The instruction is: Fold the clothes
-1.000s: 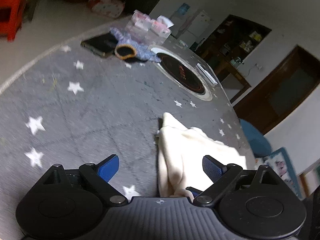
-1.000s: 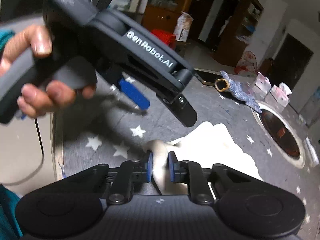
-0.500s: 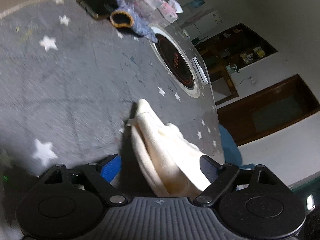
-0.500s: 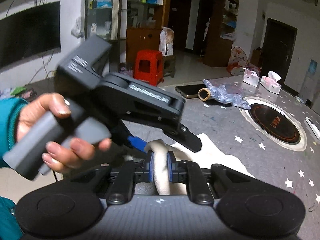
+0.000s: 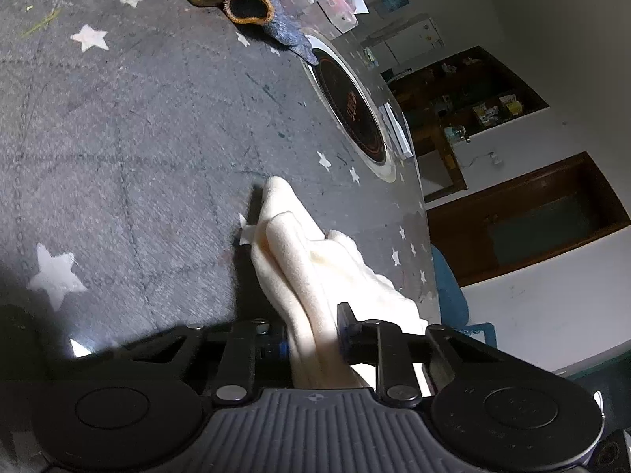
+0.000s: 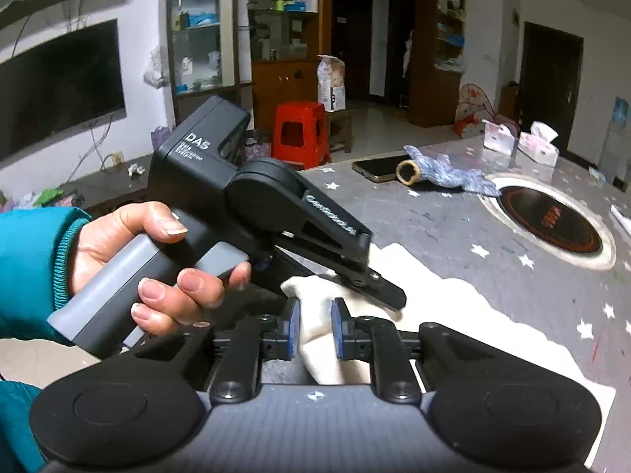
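Observation:
A cream garment [image 5: 292, 252] lies bunched on the grey star-patterned tablecloth [image 5: 118, 138]. My left gripper [image 5: 313, 337] is closing, and its blue pads press a thick fold of the garment between them. In the right wrist view the garment [image 6: 453, 315] spreads to the right, and my right gripper [image 6: 315, 327] has a rolled edge of it filling the gap between its pads while its jaws ease open a little. A person's hand [image 6: 157, 260] in a teal sleeve holds the black left tool [image 6: 236, 181] just beyond the right gripper, over the same end of the garment.
A phone [image 6: 378, 167], a blue-grey knitted glove with an orange cuff [image 5: 252, 8] and tissue packs [image 6: 540, 149] lie at the table's far side. A round black hob [image 5: 351, 106] is set into the table. A red stool [image 6: 301, 134] stands on the floor beyond.
The left gripper's wide-open jaws came down around the garment and closed on its fold. The right gripper kept its hold and lifted its edge a little.

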The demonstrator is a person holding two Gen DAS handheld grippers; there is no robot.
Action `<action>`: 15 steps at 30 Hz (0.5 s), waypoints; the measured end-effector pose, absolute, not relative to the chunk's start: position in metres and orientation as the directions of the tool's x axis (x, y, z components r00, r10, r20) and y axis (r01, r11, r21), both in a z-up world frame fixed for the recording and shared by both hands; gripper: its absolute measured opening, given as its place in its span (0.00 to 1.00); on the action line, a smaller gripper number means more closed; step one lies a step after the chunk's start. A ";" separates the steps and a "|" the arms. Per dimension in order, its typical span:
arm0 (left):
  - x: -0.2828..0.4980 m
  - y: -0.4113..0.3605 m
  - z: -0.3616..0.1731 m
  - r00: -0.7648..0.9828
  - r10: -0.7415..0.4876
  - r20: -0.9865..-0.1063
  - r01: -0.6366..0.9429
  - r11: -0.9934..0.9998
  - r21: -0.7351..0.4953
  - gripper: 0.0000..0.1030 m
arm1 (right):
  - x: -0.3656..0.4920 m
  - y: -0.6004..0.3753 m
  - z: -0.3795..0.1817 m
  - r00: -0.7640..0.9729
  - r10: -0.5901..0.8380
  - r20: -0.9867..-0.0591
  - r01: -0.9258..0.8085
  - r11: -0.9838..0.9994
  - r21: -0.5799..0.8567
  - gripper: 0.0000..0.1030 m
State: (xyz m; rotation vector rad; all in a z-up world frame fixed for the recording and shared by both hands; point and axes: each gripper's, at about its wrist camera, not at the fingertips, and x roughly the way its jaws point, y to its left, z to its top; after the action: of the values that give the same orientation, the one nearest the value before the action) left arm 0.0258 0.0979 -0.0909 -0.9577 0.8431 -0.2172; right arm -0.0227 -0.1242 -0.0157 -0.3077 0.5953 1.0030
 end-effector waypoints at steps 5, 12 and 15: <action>0.026 0.096 -0.090 0.671 -0.505 -0.543 -0.181 0.598 -0.781 0.22 | -0.009 -0.163 -0.015 0.464 0.659 -0.592 -0.784 0.616 0.071 0.20; 0.027 0.093 -0.087 0.666 -0.497 -0.556 -0.177 0.618 -0.766 0.22 | 0.022 -0.244 -0.022 0.613 0.489 -0.620 -0.572 0.817 0.079 0.20; 0.027 0.092 -0.087 0.667 -0.493 -0.559 -0.176 0.625 -0.761 0.22 | 0.024 -0.280 -0.022 0.652 0.418 -0.632 -0.488 0.870 0.071 0.20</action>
State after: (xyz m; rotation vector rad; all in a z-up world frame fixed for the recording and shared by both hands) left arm 0.0273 0.0919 -0.0866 -0.9016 0.8473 -0.2096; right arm 0.0240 -0.2800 -0.0218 -0.1089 0.6892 0.5152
